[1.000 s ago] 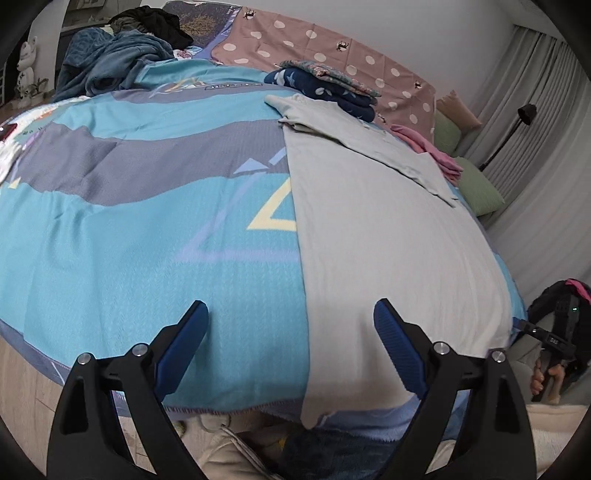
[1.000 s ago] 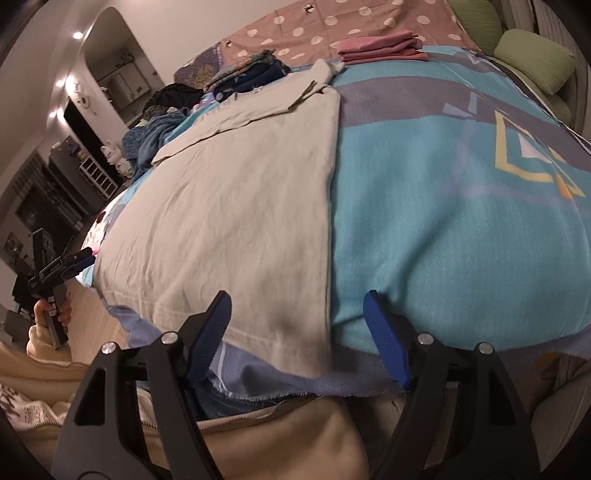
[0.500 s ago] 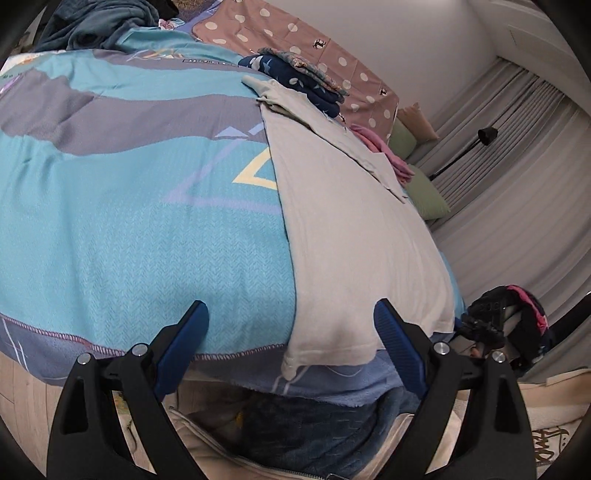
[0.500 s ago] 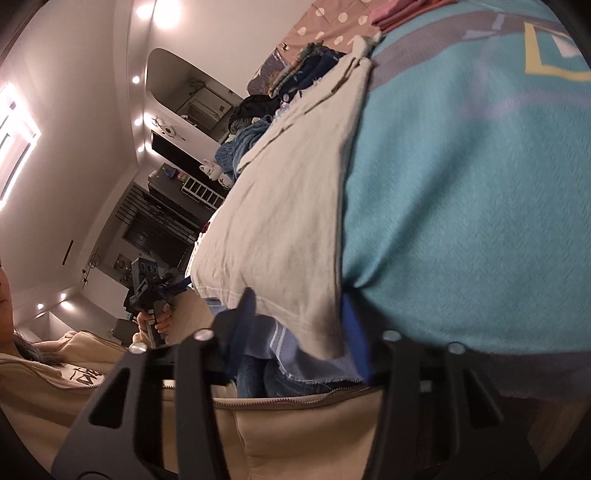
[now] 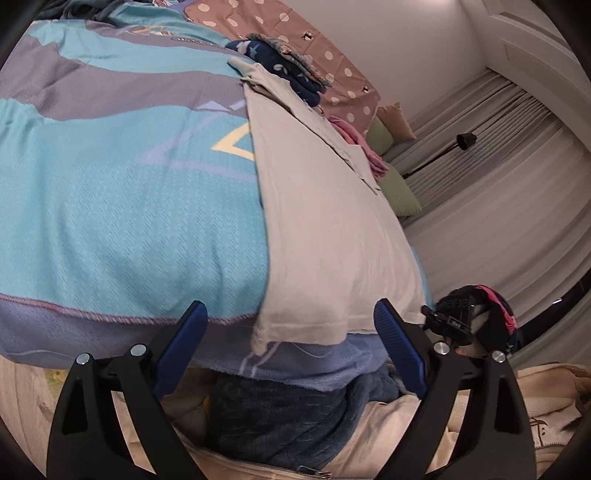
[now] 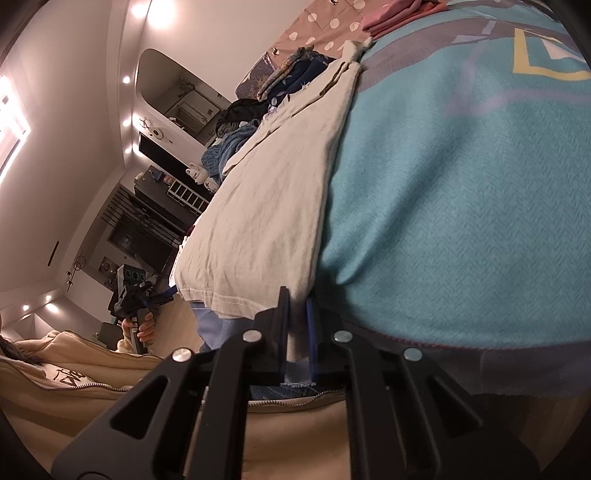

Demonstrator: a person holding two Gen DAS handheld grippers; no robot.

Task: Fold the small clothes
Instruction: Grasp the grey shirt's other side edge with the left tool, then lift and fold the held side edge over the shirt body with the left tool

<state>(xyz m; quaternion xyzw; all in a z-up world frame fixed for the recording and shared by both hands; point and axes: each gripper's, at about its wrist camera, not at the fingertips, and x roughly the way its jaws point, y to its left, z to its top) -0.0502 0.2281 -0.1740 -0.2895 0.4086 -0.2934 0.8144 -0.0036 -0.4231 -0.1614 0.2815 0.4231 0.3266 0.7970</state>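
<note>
White walls (image 5: 424, 44), grey curtains (image 5: 517, 177), black floor lamp (image 5: 466, 140), ceiling spotlights (image 6: 140, 9), dark shelving (image 6: 147, 229), arched wall niche (image 6: 177, 92).

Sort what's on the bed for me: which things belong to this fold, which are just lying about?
In the job:
- beige shirt
- right claw, shut on its hem corner
- left claw, open at the other corner

Lying about:
- navy patterned clothes
- pink folded garment
- green cushions

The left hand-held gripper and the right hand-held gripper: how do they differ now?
The left hand-held gripper stands wide open; the right hand-held gripper is shut. The left grips nothing, with the beige shirt hem corner between its fingers; the right pinches the shirt's other hem corner. Both have blue pads and sit at the bed's near edge.
</note>
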